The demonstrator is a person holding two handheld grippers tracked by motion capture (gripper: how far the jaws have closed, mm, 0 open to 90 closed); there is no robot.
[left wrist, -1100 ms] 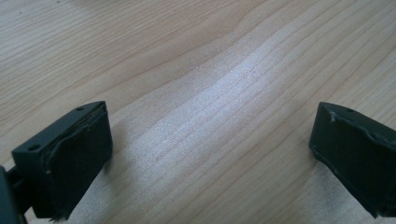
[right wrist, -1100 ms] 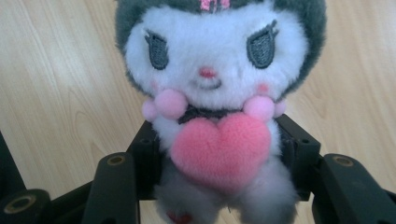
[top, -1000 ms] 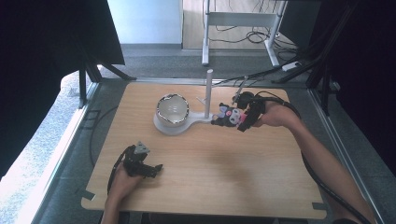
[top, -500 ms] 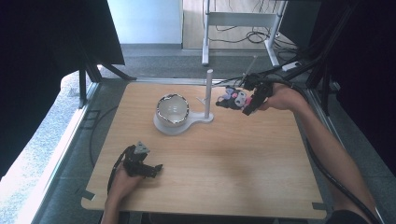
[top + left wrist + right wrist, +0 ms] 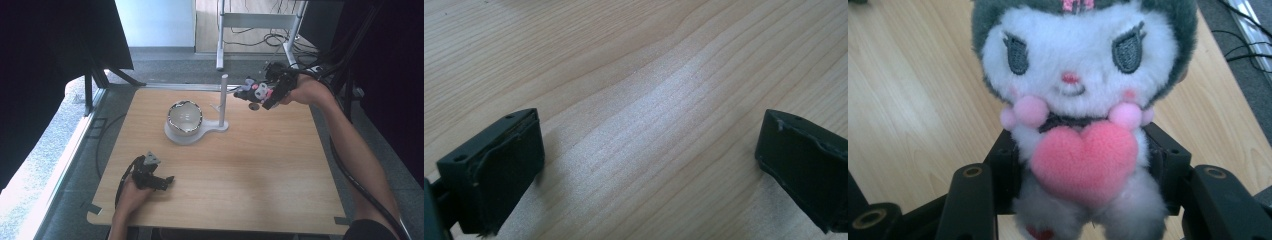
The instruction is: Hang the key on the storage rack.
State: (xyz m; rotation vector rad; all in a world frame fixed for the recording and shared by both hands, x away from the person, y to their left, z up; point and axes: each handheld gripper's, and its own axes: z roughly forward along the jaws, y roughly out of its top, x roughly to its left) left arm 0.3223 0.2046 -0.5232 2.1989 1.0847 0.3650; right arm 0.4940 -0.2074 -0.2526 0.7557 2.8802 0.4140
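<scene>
Since the earlier frames, the plush (image 5: 254,92) has been lifted from the table beside the stand's post and carried up and right, so it now hangs in the air in the upper right of the high view, just right of the post (image 5: 223,99); the left gripper (image 5: 159,181) is unchanged at lower left. The plush is held by the right gripper (image 5: 260,95), jaws closed on its body: in the right gripper view the torso is clamped from both sides below the pink heart (image 5: 1084,161), face turned toward the camera, head free above the jaws. Grip low on the body is judged deliberate, leaving the head end free for whatever loop sits there; a loop cannot be made out in these views. A small dark shadow is cast on the table (image 5: 225,175) under the toy, which confirms it is clear of the surface. The stand (image 5: 192,136) is seen at upper centre, white base carrying a shiny bowl (image 5: 184,116) on its left and the post on its right, with a small side peg about halfway up. The toy is held level with the post's top, so hanging it there is judged the likely intent. Left gripper jaws are spread wide with nothing between them, resting low over bare wood, parked out of the way.
</scene>
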